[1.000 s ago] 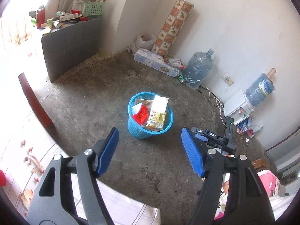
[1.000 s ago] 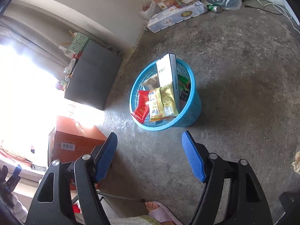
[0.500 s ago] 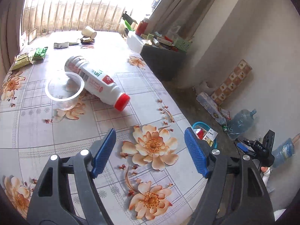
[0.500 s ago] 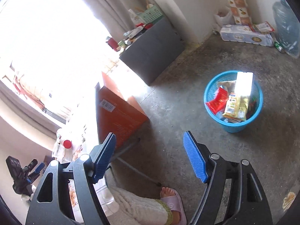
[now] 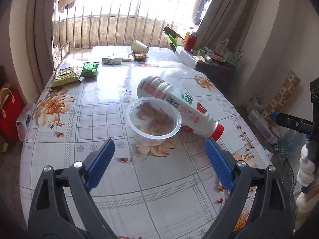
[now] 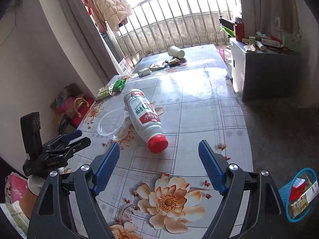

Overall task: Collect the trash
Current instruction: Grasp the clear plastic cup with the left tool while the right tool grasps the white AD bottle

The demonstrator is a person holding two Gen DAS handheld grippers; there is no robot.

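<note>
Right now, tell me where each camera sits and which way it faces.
Left wrist: on the left tongs, angled down over the table toward the barred window; the clear bowl lies ahead; the open blue fingers show.
Right wrist: on the right tongs, angled down at the bottle; the open fingers show, the blue basket low right.
Shared: bowl, bottle, paper cup, and each other's tongs.

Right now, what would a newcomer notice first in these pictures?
A big white bottle with a red cap lies on its side mid-table, beside a clear plastic bowl. Snack wrappers sit at the far left edge of the table. A blue basket of trash stands on the floor.
</note>
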